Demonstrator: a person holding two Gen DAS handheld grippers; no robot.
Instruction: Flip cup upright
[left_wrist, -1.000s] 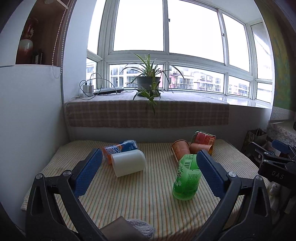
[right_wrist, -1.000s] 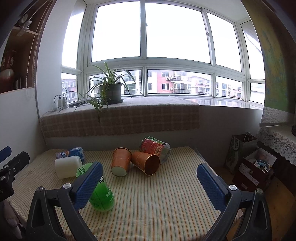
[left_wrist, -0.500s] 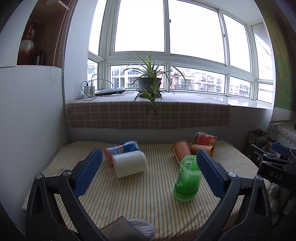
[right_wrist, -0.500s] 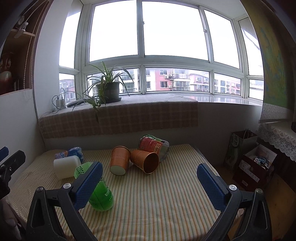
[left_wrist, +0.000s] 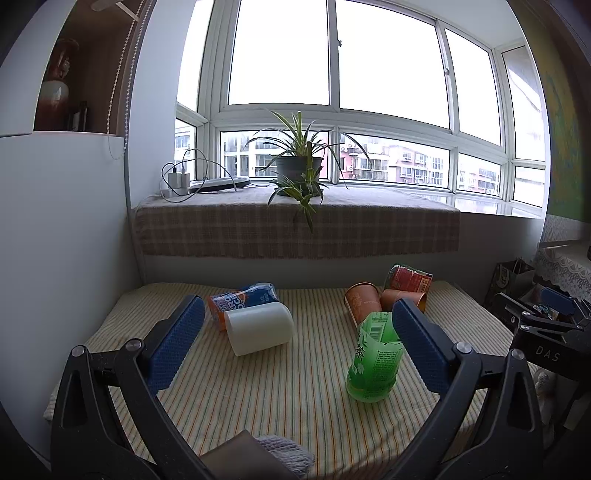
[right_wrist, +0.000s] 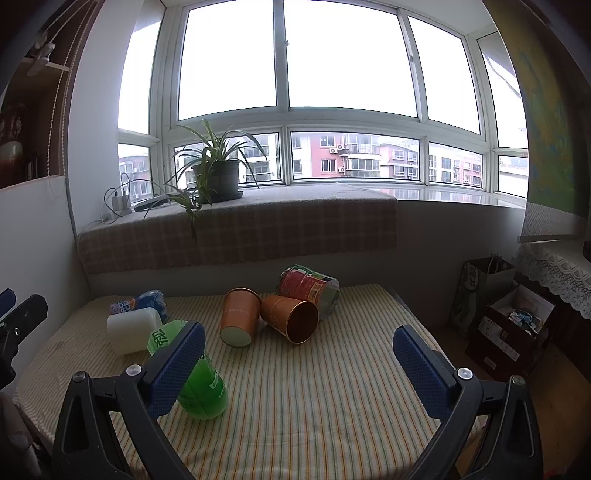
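Several cups lie on a striped table. A green cup stands upside down; it also shows in the right wrist view. A white cup lies on its side beside a blue-orange cup. Two orange cups and a red cup lie on their sides further back. My left gripper is open and empty, held above the table's near edge. My right gripper is open and empty, right of the green cup.
A windowsill covered with checked cloth carries a potted plant and chargers. A white wall bounds the table's left side. Bags and boxes stand on the floor to the right.
Both cameras have shifted slightly, with the scene sitting a little higher in view. The cups have not moved and both grippers stay open.
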